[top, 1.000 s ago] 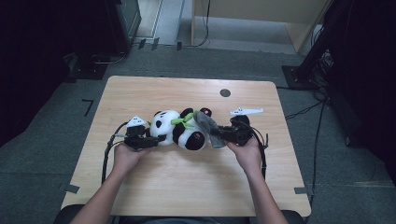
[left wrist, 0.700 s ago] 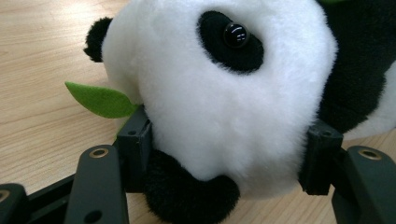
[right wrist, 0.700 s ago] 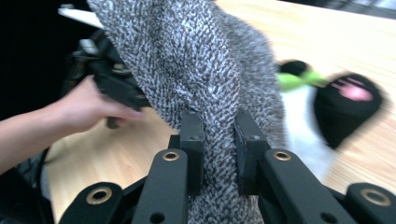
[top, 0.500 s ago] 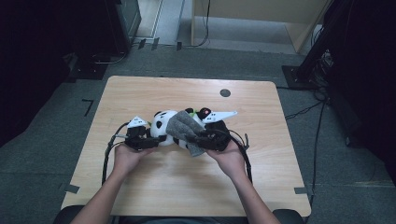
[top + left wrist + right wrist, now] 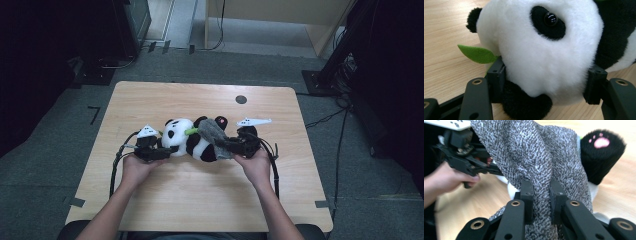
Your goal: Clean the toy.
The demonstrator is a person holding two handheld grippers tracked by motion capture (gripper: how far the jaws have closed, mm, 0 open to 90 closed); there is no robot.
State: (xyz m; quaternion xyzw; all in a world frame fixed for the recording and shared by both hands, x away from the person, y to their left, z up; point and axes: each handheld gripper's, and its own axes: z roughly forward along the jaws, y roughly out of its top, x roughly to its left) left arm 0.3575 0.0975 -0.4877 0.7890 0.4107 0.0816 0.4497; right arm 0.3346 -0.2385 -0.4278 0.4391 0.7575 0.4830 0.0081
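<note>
Mid-dressing. Plush panda (image 5: 192, 141) lies centre-table; my left gripper (image 5: 544, 82) clamps its head. My right gripper (image 5: 541, 195) pinches the grey knit cloth (image 5: 541, 152) draped over its body. Next, I judge: draw cloth further along body, head held steady.

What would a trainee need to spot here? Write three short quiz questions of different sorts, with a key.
1. True or false: the left gripper is clamped on the panda at its head.
2. What does the right gripper pinch? A) a green leaf B) grey cloth C) a cable
3. Fill in: in the high view the panda lies on the ____.

Key
1. True: its jaws press both sides of the white head.
2. B: the grey cloth is squeezed between the pads.
3. Table.
</note>
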